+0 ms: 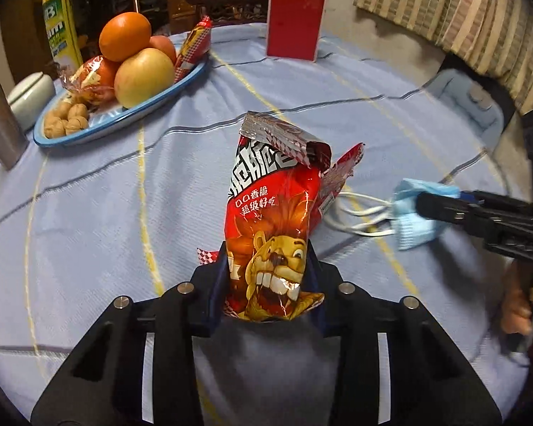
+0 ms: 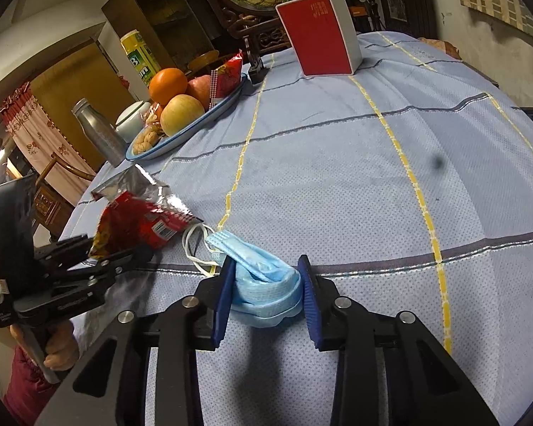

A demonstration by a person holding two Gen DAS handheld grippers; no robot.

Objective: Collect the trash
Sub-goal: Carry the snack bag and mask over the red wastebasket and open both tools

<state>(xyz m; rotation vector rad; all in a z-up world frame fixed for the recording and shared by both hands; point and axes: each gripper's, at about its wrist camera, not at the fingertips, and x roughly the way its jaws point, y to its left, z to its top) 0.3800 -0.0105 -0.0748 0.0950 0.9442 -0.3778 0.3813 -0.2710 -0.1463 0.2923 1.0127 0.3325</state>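
Pale blue woven tablecloth (image 1: 124, 213), finely dotted, crossed by yellow and grey stripes, draped over a round table.

Nearest, in the left wrist view: left gripper (image 1: 266, 284) clamped on the bottom of a red foil snack bag (image 1: 273, 220), glossy, crinkled, printed with a cartoon lion, torn silver mouth flopping toward 12 o'clock. Bag squeezed between both blue pads.

At 3 o'clock from the bag, just beside it: right gripper (image 1: 426, 206) pinching a crumpled light-blue face mask (image 1: 408, 227), pleated, soft, white ear loops trailing toward the bag. In the right wrist view, mask (image 2: 266, 291) bunched between ribbed blue pads of the right gripper (image 2: 266, 294), both pads pressing its folds.

Farther, at 10 o'clock: oval blue-rimmed plate (image 1: 152, 106) with a smooth orange (image 1: 124, 35), an apple (image 1: 144, 76), knobbly walnuts (image 1: 65, 120). Farthest, at 12 o'clock: upright red box (image 1: 295, 23).
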